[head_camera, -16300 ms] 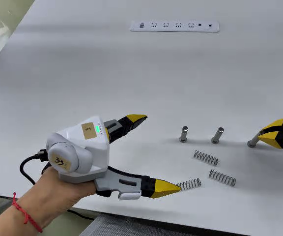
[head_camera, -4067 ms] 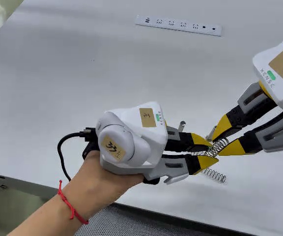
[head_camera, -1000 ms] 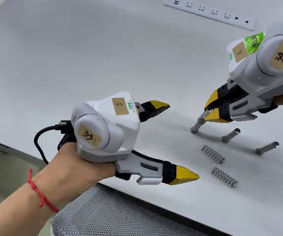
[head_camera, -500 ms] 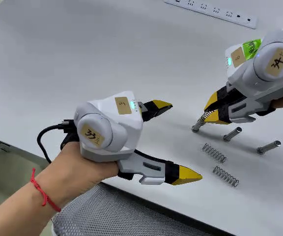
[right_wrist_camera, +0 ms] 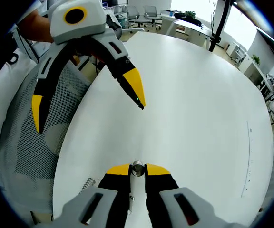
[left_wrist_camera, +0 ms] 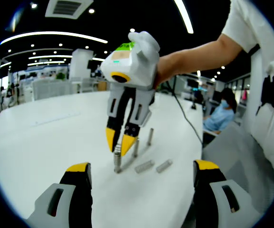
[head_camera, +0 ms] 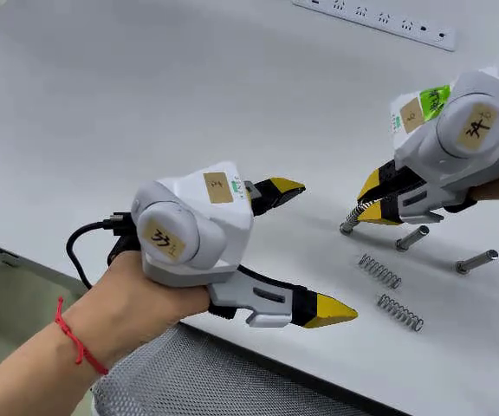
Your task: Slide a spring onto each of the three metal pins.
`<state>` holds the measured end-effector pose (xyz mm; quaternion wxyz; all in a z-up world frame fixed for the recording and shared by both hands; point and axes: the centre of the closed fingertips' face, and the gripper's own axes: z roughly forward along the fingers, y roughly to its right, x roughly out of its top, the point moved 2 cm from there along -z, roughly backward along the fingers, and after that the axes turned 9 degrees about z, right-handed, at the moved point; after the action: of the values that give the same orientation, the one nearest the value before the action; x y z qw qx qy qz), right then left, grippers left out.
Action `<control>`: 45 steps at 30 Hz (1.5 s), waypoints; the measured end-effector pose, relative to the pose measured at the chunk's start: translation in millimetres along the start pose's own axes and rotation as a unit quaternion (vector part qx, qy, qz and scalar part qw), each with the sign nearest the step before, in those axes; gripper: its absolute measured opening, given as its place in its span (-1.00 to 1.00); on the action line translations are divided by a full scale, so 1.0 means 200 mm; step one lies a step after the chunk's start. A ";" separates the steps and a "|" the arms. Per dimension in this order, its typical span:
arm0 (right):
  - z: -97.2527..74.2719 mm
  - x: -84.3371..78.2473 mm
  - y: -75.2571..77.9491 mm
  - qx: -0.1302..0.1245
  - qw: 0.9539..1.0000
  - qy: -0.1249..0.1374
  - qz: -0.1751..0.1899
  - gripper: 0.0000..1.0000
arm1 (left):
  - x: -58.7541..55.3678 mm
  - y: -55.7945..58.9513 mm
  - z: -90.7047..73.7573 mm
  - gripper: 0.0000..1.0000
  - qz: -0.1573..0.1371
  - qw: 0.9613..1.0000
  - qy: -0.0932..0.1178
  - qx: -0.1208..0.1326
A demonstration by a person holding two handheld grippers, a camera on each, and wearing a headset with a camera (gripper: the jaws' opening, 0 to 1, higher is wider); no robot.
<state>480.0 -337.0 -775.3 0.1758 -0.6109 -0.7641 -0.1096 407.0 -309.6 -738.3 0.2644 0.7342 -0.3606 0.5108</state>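
On our white desk [head_camera: 145,104] the left gripper [head_camera: 326,250] hovers, fingers wide and empty; rightward, the right gripper [head_camera: 361,208] pinches a spring [head_camera: 354,214] atop the nearest pin [head_camera: 346,228]. We fear a skewed push tips that pin or flicks the spring loose

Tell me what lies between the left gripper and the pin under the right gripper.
Bare tabletop only, between the open left gripper and the pin; head and left gripper views both show it.
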 end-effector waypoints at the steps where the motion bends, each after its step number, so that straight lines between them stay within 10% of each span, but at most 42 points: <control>1: 0.01 -0.01 0.00 -0.001 1.000 0.000 0.000 -0.76 | 0.00 0.00 0.00 0.78 0.000 1.000 0.000 0.000; 45: 0.10 -0.03 -0.03 -0.010 1.000 -0.009 -0.008 -0.70 | -0.02 0.00 -0.01 0.78 -0.003 1.000 -0.002 0.004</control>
<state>472.9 -335.3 -796.3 0.1621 -0.6074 -0.7694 -0.1134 404.5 -306.4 -741.5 0.2625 0.7372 -0.3573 0.5098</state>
